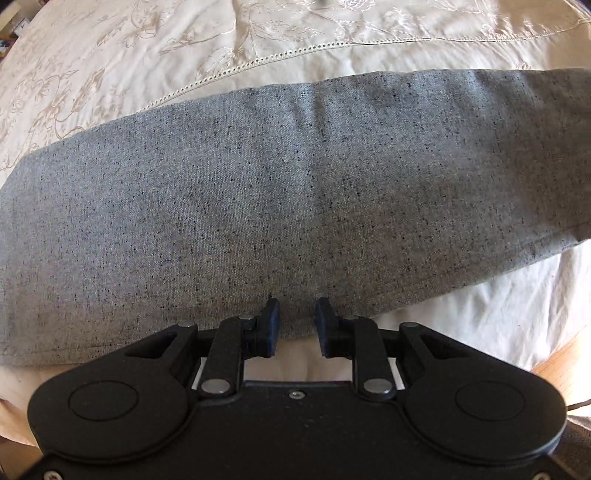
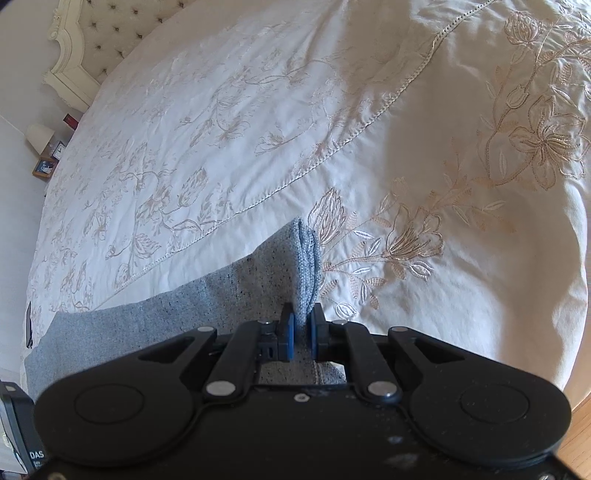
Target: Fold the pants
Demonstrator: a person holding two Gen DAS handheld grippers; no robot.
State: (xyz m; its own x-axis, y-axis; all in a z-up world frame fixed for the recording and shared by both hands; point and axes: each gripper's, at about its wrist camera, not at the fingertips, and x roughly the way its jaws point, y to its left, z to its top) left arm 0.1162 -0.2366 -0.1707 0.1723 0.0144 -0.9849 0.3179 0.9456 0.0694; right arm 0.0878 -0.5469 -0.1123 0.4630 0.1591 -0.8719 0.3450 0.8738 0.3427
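Folding under way, judging by the layers: grey pants [image 1: 280, 192] lying flat in a long band across the near part of the bed, already doubled, with one end lifted into a bunched stack [image 2: 306, 269] on the right.

Pinching that stack: right gripper [image 2: 302, 334], jaws pressed together on several thicknesses of grey cloth, tilted down toward the bedspread. Hovering over the near edge of the flat band: left gripper [image 1: 296, 326], pointing straight down, jaws spread, nothing between them, pads clear of the cloth.

Probably mid-fold, one end secured and the other hand seeking its hold. Next move likely calling for a descent onto the near hem, a closing on all layers together, then a level carry of both ends so nothing slides apart; risk of catching only the top layer.

Underneath, filling most of both views: cream bedspread [image 2: 461, 258] with floral embroidery and an openwork seam, lightly rumpled. Far left: tufted headboard [image 2: 107, 33] in a carved frame. Beside it: small lamp [image 2: 40, 136] and picture frame [image 2: 44, 167]. Near right: sliver of wooden floor [image 1: 561, 360].
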